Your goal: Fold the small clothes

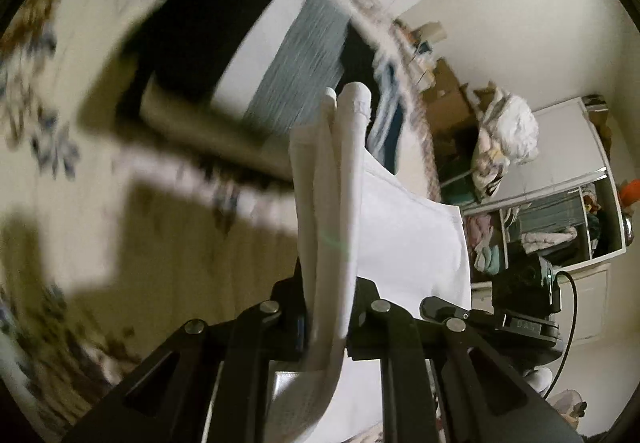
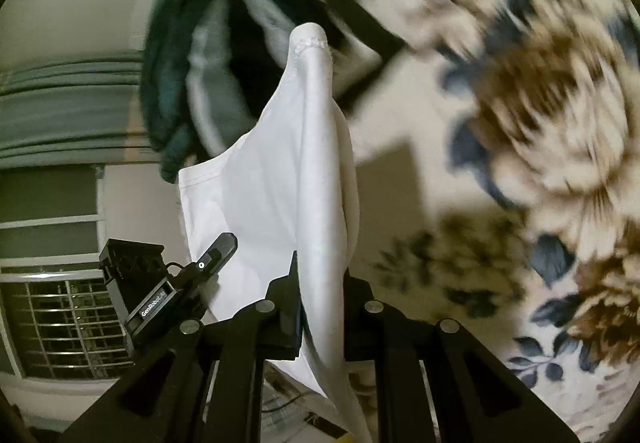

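Left tongs: the left gripper (image 1: 326, 319) is clenching one top edge of the white shirt (image 1: 408, 243), with cloth bunched between its two black fingers.
Right tongs: the right gripper (image 2: 322, 317) is pinching the other top edge of the same shirt, its fingers closed tight on the cloth.
Where the shirt is: it is hanging in the air between the two grippers, above the flowery bedspread (image 2: 540, 115), not lying on it.
Other things: a pile of dark clothes (image 2: 208, 55) is sitting at the far side of the bed, and an open closet (image 1: 560, 211) is off to the right by the wall.
The picture: the bed looks blurry, so things seem to be moving fast.
Step in hand: I think the shirt is being held up so it can be laid flat for folding.
How to do it well: keep both pinches tight, pull the two corners apart so the cloth is smooth, hold them level, then lower the bottom edge first onto a bare spot near us, away from the dark pile.
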{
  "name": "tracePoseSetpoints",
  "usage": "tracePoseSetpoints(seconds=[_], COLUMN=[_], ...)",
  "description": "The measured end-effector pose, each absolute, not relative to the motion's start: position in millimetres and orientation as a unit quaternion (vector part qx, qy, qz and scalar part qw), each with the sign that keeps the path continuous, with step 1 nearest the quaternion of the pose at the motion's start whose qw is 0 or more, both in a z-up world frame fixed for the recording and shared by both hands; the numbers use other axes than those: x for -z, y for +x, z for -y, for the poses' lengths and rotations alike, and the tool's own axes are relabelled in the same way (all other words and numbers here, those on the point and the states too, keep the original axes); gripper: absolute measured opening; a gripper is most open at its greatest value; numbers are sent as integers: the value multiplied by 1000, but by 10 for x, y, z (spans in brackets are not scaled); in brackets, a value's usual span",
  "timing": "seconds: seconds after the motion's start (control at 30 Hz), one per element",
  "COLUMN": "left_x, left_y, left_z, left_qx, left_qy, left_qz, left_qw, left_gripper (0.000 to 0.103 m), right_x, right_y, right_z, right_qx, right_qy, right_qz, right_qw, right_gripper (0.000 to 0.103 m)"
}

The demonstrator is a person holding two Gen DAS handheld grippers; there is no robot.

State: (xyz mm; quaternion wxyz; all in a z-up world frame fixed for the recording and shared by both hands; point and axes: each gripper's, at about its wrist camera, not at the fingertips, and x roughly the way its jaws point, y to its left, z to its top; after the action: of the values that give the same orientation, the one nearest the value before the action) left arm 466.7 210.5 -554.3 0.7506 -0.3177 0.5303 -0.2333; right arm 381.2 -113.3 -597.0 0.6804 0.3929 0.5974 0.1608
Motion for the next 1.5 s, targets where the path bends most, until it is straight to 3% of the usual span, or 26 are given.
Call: tracePoseSetpoints(seconds=[0.17, 0.3, 0.6, 0.77, 0.8, 0.9, 0.93, 0.97, 1.0, 1.03, 1.17, 1.5], left_x=[5064, 4978, 5460, 5447, 5417, 5293, 5271, 5240, 5210, 5171, 5026, 4437], left_y=[5226, 5827, 6580, 6596, 6578, 6516, 6506, 6483, 6458, 6417, 6185, 5514], left_z=[-2268, -2380, -2416, -2364, -2346, -2292, -2286, -2279, -2276, -2266, -2251, -2100], left_qx=[221, 197, 142, 120, 110, 70, 62, 55, 46, 38, 19, -10], left_qy=[-310, -282, -219, -177, -163, -113, -103, -96, -88, -77, -61, -41], left_qz=[-496, -485, -514, -523, -521, -509, -507, -506, -504, -501, -483, -467], left_qw=[781, 804, 817, 825, 830, 850, 854, 856, 858, 861, 873, 883], left_gripper=[11, 11, 11, 20, 21, 41, 51, 73, 85, 98, 100, 103], right_x=[5338, 5137, 5404, 5645, 5645, 5556, 5484, 5443, 5393, 5313, 5137, 4448], right_y=[4488, 5218, 6440, 6592, 6598, 6556, 6511, 6478, 6435, 6357, 6071, 5228], right_z=[925, 709, 386, 364, 353, 290, 262, 253, 252, 246, 225, 192], right_qx=[-187, -199, -183, -166, -163, -141, -124, -109, -92, -62, 16, 88], right_qy=[383, 377, 326, 283, 275, 218, 187, 168, 148, 114, 32, -40], right_qz=[-566, -553, -577, -604, -606, -609, -609, -608, -604, -594, -574, -519], right_qw=[705, 716, 726, 726, 728, 750, 760, 768, 778, 794, 818, 849], right_gripper=[13, 13, 13, 14, 16, 32, 39, 57, 66, 69, 103, 103])
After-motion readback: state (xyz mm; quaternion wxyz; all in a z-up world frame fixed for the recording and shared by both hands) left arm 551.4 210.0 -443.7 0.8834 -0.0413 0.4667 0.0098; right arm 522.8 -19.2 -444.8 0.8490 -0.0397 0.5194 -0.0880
